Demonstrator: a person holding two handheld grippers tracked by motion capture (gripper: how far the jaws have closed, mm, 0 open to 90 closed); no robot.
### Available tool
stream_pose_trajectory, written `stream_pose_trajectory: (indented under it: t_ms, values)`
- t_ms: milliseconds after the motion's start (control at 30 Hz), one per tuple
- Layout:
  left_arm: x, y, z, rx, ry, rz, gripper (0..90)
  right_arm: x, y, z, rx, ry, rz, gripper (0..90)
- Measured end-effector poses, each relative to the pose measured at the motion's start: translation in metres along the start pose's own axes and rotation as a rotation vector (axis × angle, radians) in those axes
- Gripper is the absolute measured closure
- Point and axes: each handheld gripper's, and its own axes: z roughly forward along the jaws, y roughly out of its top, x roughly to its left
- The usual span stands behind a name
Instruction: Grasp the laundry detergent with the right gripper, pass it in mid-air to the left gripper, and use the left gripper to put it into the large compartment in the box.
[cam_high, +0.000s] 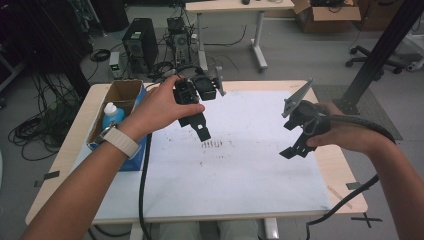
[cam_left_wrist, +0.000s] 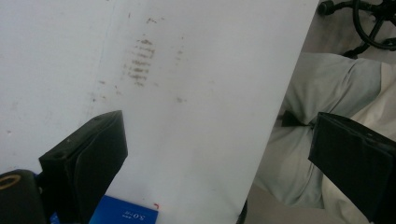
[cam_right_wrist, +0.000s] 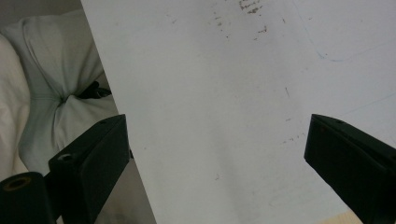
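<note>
Smudges (cam_high: 214, 144) mark the white board (cam_high: 240, 175) that covers most of the table (cam_high: 75, 145): a small cluster of short dark streaks just left of the high view's centre, with fainter specks scattered below it. The same streaks show brownish in the upper left of the left gripper view, and at the top edge of the right gripper view, where a faint blue line also curves across the upper right. Left gripper (cam_high: 200, 126), held in a hand (cam_high: 160, 107) above the board at centre-left of the high view, has its jaws spread wide with nothing between them. Right gripper (cam_high: 296, 136), at centre-right, is likewise wide apart and empty. A cardboard box (cam_high: 120, 92) with a blue-capped bottle (cam_high: 112, 114) sits at the table's left edge.
</note>
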Motion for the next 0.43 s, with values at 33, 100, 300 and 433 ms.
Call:
stream_pose_trajectory:
  t_ms: [33,100,300,433]
  values:
    - [0.0003,-0.0001,0.0000,0.005,0.000,0.001,4.7,0.0001,0.0003,0.0002,0.000,0.001,0.001,6.8]
    - [0.0006,-0.0002,0.0001,0.004,0.001,0.002,4.7,-0.0004,0.0008,0.0012,-0.001,0.001,-0.003,6.8]
    - [0.0015,-0.0007,0.0000,0.002,0.001,-0.007,4.7,0.0004,0.0012,0.0024,-0.002,0.004,-0.004,6.7]
    - [0.0021,-0.0011,-0.0001,0.003,0.001,-0.011,4.8,0.0010,0.0001,0.0020,-0.004,0.003,-0.001,6.7]
